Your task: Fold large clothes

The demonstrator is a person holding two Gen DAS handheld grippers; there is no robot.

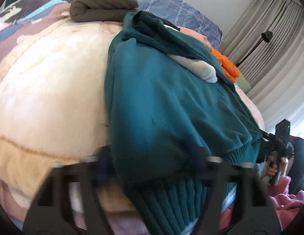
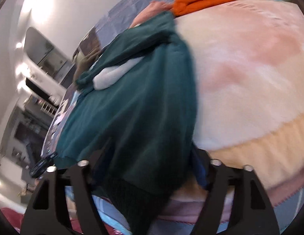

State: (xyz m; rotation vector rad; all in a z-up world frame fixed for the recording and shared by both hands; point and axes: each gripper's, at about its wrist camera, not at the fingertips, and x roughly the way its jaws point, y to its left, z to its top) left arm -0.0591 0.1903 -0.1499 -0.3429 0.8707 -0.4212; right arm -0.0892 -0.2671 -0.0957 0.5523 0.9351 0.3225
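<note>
Teal fleece-lined sweatshirt [image 1: 161, 101] lies spread on the cream and pink blanket [image 1: 53, 82], its ribbed hem [image 1: 171, 201] toward me. My left gripper [image 1: 152, 168] and my right gripper [image 2: 150, 170] each straddle that hem; blur hides whether the pads pinch it.

Cloth everywhere, matt & soft.
Teal sweatshirt [image 1: 161, 105] was smooth matt knit w/ ribbed hem, grey fleecy lining; blanket [image 1: 50, 74] was fluffy cream/pink plush; brown towel [image 1: 101, 5] looked nappy; orange garment [image 1: 228, 66] slightly shiny, quilted; left gripper [image 1: 152, 168] matt black plastic, metal pins.
</note>
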